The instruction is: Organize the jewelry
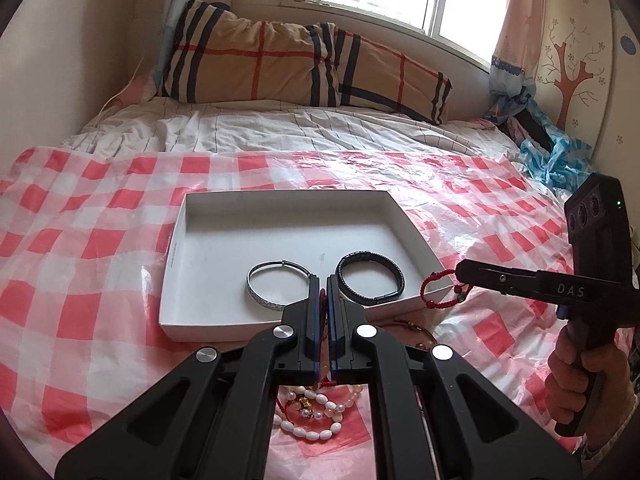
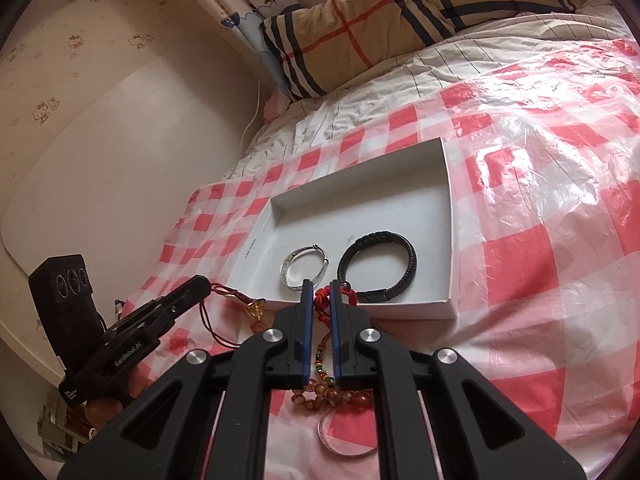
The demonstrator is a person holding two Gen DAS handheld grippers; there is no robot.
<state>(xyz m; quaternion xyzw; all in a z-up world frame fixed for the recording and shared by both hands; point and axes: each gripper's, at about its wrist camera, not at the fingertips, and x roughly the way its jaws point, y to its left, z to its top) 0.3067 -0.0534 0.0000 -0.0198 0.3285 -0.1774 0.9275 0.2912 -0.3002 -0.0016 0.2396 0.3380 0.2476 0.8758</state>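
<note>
A shallow white box (image 1: 208,216) (image 2: 448,200) lies on the checked sheet. In it are a silver bangle (image 1: 256,292) (image 2: 292,268) and a black braided bracelet (image 1: 370,258) (image 2: 408,256). My left gripper (image 1: 323,280) (image 2: 202,282) is shut on a dark red cord with a gold charm (image 2: 256,307), held at the box's near edge. My right gripper (image 2: 322,284) (image 1: 460,274) is shut on a red braided cord bracelet (image 1: 430,292) (image 2: 320,300) at the box's near right corner. Loose bead bracelets (image 1: 316,412) (image 2: 332,394) lie under the grippers.
The red-and-white checked plastic sheet (image 1: 80,260) covers a bed. Plaid pillows (image 1: 280,64) lie at the head under a window. A blue striped cloth (image 1: 560,156) lies at the bed's right edge. A pale wall panel (image 2: 100,160) runs along the bed's left side.
</note>
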